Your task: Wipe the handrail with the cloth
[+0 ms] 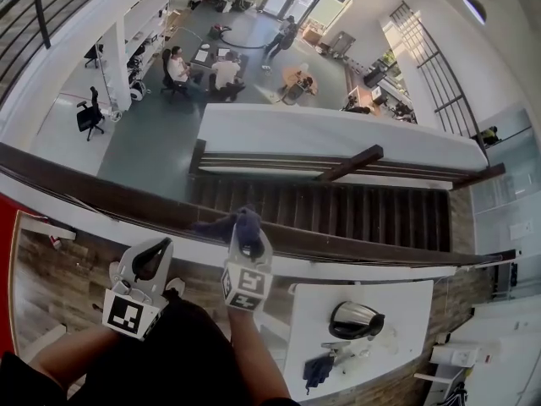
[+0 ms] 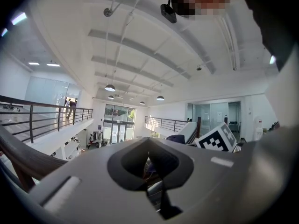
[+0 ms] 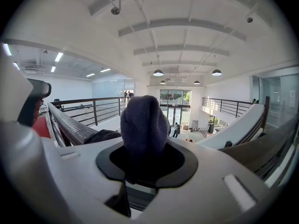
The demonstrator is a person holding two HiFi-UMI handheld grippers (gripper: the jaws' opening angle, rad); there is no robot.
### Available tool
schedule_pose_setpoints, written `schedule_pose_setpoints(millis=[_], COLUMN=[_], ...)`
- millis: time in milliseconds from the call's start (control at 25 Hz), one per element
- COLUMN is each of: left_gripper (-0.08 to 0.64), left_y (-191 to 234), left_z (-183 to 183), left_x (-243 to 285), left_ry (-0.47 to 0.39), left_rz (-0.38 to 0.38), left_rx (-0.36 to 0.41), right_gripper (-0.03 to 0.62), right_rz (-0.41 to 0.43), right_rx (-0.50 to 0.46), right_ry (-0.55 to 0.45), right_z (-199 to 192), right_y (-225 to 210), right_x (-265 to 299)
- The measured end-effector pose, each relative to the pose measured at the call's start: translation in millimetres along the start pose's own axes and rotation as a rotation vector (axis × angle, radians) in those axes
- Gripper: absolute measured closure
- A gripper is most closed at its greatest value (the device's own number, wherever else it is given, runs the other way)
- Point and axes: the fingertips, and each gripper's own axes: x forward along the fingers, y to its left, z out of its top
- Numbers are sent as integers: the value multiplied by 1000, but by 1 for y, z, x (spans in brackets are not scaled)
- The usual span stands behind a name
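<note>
The wipe is under way. The right gripper [image 1: 248, 242] is clamped on the cloth [image 1: 239, 225], a dark knitted wad that sticks up out of its jaws and lies on the handrail [image 1: 110, 194]. The right gripper view shows the same: cloth filling the gap, with one corner of it trailing onto the rail at 9 o'clock.

In the head view the rail runs from 9 o'clock across to about 4 o'clock. The cloth sits near the middle of that run, at 12 o'clock from the person.

The left gripper [image 1: 161, 244] hangs at 8 o'clock from the right one, clear of the rail. Its jaws are pressed together with nothing between them, and it plays no part for now.

Much of the rail lies to either side of the cloth, so I judge plenty is left to do. The next move calls for sliding the cloth along the rail's top, pressed down and kept pinched firmly. A loose grip is the risk here, since a dropped cloth would fall to the floor far below.

No container belongs to the task. A white tabletop [image 1: 397, 299] at 5 o'clock carries a dark kettle-like thing [image 1: 355, 320]; its contents cannot be made out.
</note>
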Motion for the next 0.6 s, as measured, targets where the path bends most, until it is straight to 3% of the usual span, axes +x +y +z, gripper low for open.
schedule_pose_setpoints(millis=[600], left_gripper=[560], left_y=[8], left_z=[-9], left_x=[-4], left_ry=[21], left_rz=[18], left_rx=[-40], right_gripper=[473], right_rz=[-30], right_rx=[24], right_ry=[-5], right_z=[-5], right_y=[-28], right_x=[-7])
